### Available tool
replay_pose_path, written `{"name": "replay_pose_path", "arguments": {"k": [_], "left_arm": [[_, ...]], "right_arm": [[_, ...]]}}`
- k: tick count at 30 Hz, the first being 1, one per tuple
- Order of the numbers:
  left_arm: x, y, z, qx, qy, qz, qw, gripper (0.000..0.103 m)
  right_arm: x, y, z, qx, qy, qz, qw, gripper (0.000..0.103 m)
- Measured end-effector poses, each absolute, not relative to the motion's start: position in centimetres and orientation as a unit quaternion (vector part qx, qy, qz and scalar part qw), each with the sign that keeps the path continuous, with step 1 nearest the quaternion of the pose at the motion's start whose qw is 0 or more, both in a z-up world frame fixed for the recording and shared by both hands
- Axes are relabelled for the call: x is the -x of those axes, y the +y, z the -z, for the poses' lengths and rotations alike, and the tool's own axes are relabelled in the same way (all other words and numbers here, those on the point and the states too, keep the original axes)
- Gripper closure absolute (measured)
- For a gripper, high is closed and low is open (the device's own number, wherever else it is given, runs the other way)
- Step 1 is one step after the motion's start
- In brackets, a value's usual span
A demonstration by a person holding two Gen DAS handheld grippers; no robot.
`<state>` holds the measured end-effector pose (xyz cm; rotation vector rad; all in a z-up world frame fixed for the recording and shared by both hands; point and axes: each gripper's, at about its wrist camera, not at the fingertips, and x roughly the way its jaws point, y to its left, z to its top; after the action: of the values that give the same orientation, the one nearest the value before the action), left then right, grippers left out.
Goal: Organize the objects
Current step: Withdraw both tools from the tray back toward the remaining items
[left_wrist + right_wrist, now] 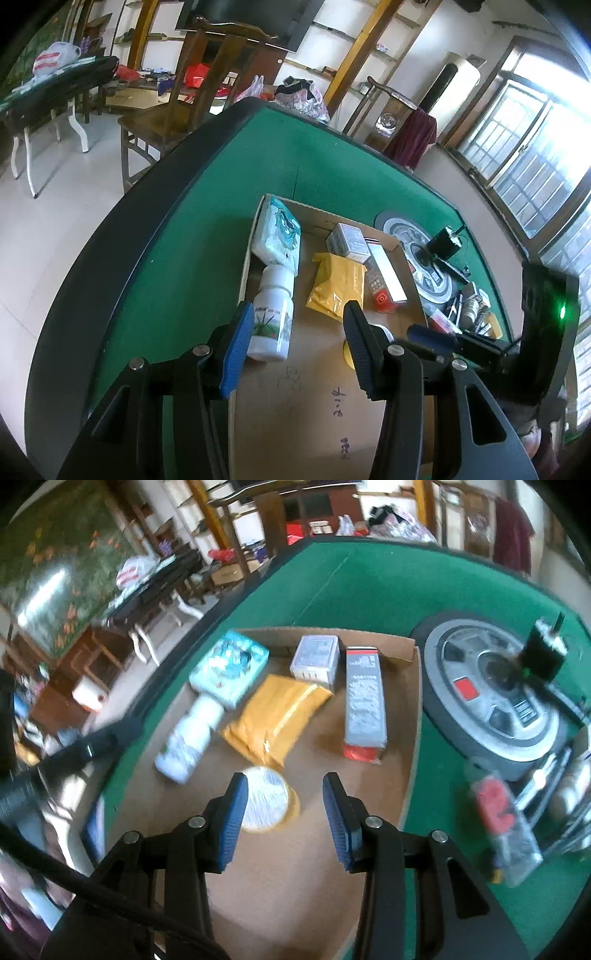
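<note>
A flat cardboard tray point(295, 398) point(288, 893) lies on the green table. In it are a white bottle point(271, 314) point(188, 738), a pale tissue pack point(279, 232) point(231, 668), a yellow pouch point(338, 284) point(277, 716), a small grey box point(347, 240) point(316, 659) and a long grey-and-red box point(384, 277) point(364, 698). My left gripper point(298, 310) is open above the tray, with the bottle just beyond its left finger. My right gripper point(285, 779) is open over a round white-lidded tin point(264, 799), which neither pad presses.
A grey round panel point(498, 694) sits in the table top right of the tray, with a black block point(541, 650) on it. A clear plastic box point(502, 819) and small clutter point(469, 310) lie at the right. A wooden chair point(184, 103) stands beyond the table's far edge.
</note>
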<state>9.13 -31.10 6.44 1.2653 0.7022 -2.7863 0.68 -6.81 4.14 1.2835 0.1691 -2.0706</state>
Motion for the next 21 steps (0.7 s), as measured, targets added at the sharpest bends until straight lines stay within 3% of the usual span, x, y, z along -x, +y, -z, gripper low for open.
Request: {"name": "replay_pose_path", "arguments": {"k": [9,14,21], "left_arm": [[-10.6,-31.1,-6.2,-0.399,0.224,0.889,0.001,0.059],[-11.2,-31.9,-6.5,-0.392,0.23,0.891,0.01,0.059],[-12.2,-32.6,-7.0,-0.378,0.23,0.897,0.023,0.059]], "right_arm": [[-4.1,-10.3,-3.2,-0.446,0.221,0.798,0.339,0.063],[-2.5,-12.5,-2.6,-0.465,0.215,0.784,0.35,0.064],[-1.0,-13.1,-3.8,-0.477,0.133,0.775,0.392,0.064]]}}
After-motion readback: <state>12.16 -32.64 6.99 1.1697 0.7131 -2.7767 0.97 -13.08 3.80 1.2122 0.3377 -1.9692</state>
